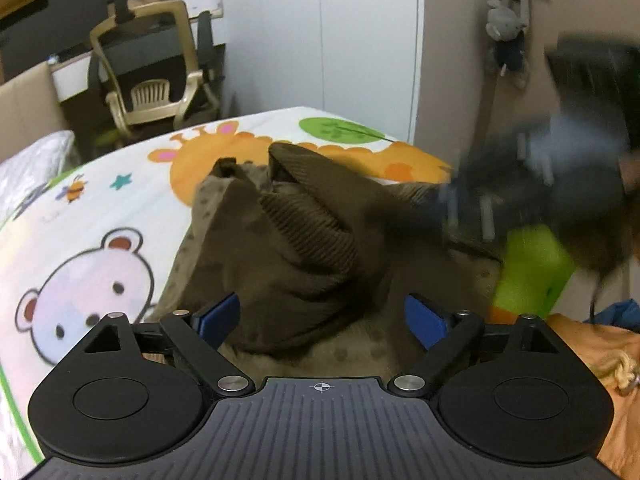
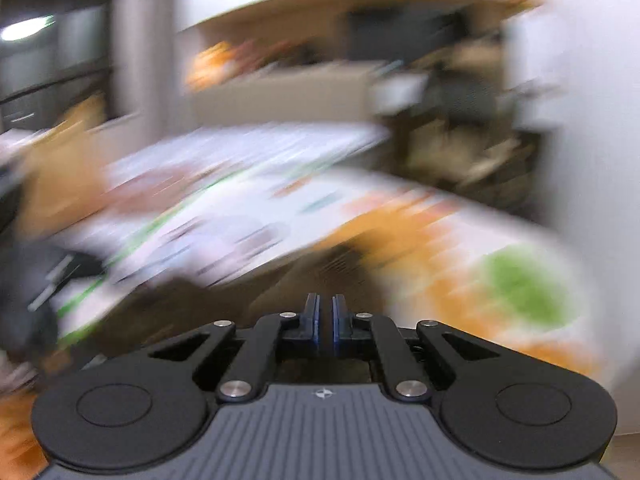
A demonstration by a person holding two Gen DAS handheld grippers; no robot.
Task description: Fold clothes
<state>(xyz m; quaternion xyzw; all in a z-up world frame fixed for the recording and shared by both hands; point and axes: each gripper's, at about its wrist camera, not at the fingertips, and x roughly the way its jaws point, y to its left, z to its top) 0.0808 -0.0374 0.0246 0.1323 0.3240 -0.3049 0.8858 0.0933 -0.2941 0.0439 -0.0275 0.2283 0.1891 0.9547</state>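
The bed [image 1: 100, 200], covered with a cartoon animal sheet, filled most of the left wrist view, and the brown corduroy garment [image 1: 304, 240] lay crumpled in a heap near its middle, part of it showing a dotted lining. An orange piece of clothing [image 1: 592, 352] sat at the right edge, just beside the heap.

The left gripper [image 1: 320, 316] hovered over the near edge of the garment with its jaws spread wide and nothing between them. The right gripper [image 2: 326, 320] had its jaws drawn almost together; the right wrist view was badly smeared, so I could not tell whether any cloth was pinched there. In the left wrist view it appeared as a dark blur at the far right side of the heap, seemingly touching the fabric.

The step in hand looked like opening out the heap before any fold. To do it well, the left gripper should close on a single layer at a clear hem or corner, not a bunched wad, and the two grippers should pull apart evenly so the garment spreads flat. Corduroy is thick, so a deep bite would likely hold better.
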